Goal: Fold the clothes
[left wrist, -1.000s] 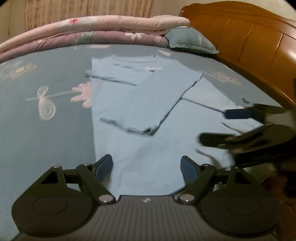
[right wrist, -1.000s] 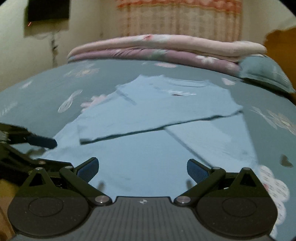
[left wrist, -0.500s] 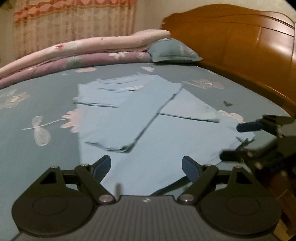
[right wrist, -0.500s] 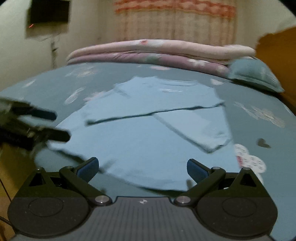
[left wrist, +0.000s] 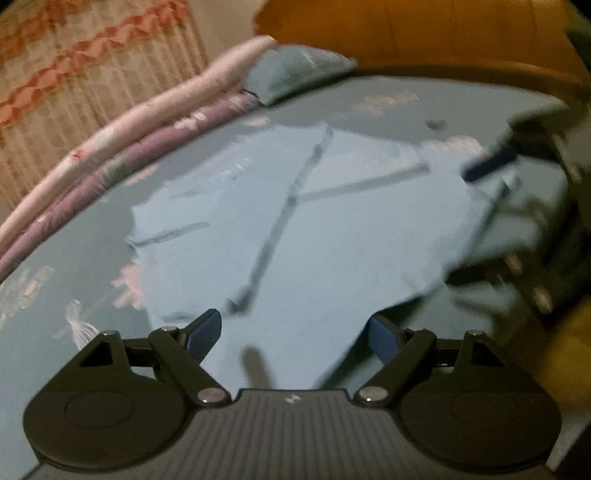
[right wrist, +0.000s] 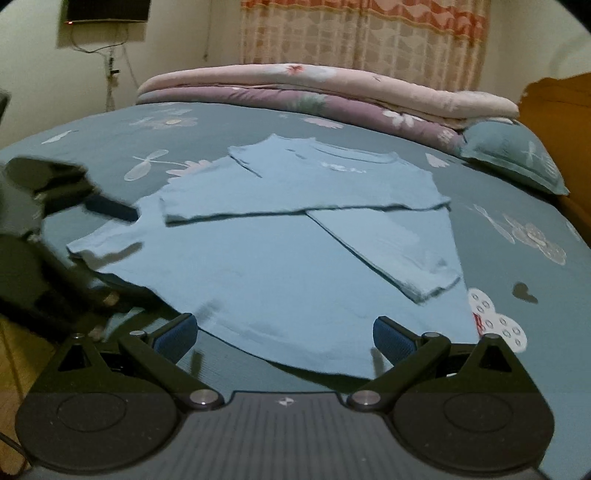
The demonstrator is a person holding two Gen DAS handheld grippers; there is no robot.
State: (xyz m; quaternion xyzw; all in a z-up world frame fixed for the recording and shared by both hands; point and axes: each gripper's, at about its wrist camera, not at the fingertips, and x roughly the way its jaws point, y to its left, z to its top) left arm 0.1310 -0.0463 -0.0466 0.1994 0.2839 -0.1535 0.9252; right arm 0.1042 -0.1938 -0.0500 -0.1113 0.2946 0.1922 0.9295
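Blue pads, right gripper (right wrist: 282,338): spread wide, nothing between them; they sit at the near hem of the shirt (right wrist: 295,236), at the bed's near edge.
Left gripper (left wrist: 293,334): jaws also released, pads apart over the hem; this view is motion-blurred. From the right wrist it shows as a dark blurred shape at the shirt's left corner; contact cannot be told.
Shirt: pale blue, long-sleeved, flat on the bedspread (right wrist: 524,206). Long axis runs near to far, hem toward the cameras, collar pointing away at the quilts.
Sleeves: one folded crosswise over the chest, the other lying diagonally down the right side, cuff nearer the hem.
Quilts (right wrist: 332,88): pink on purple, stacked along the far edge.
Pillow (right wrist: 513,155): teal, far right, beside the wooden headboard (right wrist: 557,96).
Curtain (right wrist: 362,33): behind the quilts.
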